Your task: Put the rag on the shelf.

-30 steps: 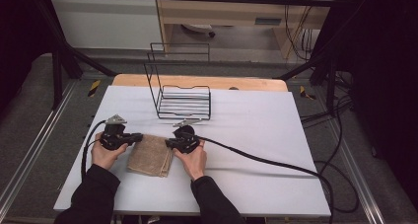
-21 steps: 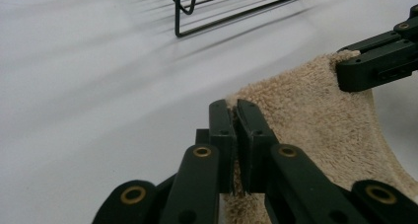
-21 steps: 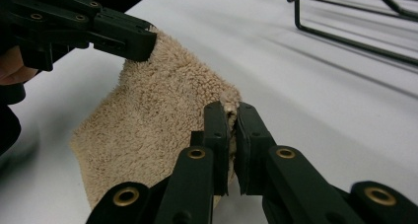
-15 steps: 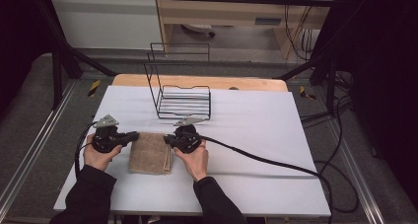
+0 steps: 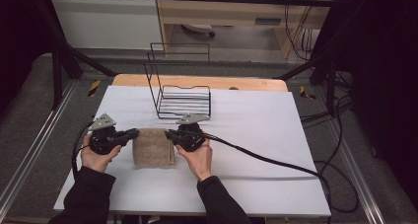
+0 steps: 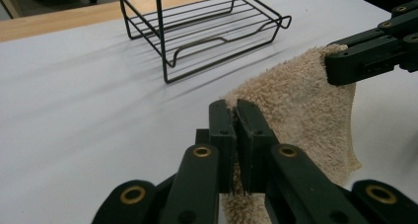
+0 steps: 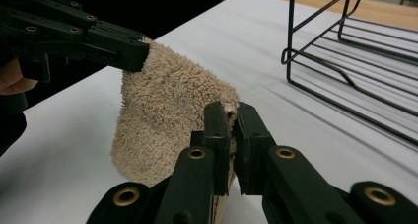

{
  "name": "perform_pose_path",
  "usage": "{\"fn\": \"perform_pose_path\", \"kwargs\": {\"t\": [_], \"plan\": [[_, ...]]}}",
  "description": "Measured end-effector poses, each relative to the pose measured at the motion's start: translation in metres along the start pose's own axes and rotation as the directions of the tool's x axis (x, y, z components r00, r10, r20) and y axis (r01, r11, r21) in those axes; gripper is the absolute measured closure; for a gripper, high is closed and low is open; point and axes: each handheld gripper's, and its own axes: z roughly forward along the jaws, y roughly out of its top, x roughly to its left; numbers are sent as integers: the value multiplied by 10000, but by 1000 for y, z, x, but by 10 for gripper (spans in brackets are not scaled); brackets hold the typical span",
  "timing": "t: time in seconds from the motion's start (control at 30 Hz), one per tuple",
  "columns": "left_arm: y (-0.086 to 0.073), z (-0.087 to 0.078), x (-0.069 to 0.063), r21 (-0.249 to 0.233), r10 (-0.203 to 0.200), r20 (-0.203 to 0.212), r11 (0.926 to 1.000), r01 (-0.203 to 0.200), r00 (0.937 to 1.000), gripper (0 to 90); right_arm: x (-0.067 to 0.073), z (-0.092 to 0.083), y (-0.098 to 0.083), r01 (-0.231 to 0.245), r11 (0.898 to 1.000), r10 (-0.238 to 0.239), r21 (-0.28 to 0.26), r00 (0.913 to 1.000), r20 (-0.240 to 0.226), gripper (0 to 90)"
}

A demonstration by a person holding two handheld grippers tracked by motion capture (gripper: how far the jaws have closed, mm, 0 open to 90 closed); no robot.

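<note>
Towel: beige towel (image 5: pixel 154 147) hangs between both grippers above the white table (image 5: pixel 256 130), near the wire rack (image 5: pixel 183 100).
Left gripper (image 5: pixel 134 133): clamped on one towel corner.
Right gripper (image 5: pixel 168 134): clamped on the opposite corner.

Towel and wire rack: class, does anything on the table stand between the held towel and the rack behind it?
Nothing visible does. The beige towel hangs between the left gripper and right gripper, each shut on an upper corner. Only bare white table lies between it and the black wire rack.
</note>
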Motion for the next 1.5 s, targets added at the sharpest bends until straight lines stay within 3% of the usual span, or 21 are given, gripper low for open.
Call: {"fn": "perform_pose_path", "kwargs": {"t": [0.27, 0.63, 0.77, 1.13, 1.5], "plan": [[9, -7, -10, -528, 80, -77, 9986, -84, 9999, 854, 1, -15, 10, 394, 9988, -392, -297, 9992, 64, 855], [19, -6, -21, -894, 176, -271, 9958, -200, 9995, 854, 1, -32, 21, 880, 9946, -867, -556, 9959, 259, 855], [24, -7, -24, -1052, 178, -404, 9942, -220, 9990, 854, 0, -37, 24, 950, 9933, -931, -655, 9952, 314, 855], [37, -7, -30, -1379, 245, -280, 9900, -282, 9993, 853, -2, -52, 34, 1150, 9891, -1111, -924, 9927, 467, 855], [54, -5, -38, -1902, 423, -274, 9806, -468, 9987, 853, -6, -68, 44, 1313, 9828, -1228, -1299, 9899, 712, 854]]}}
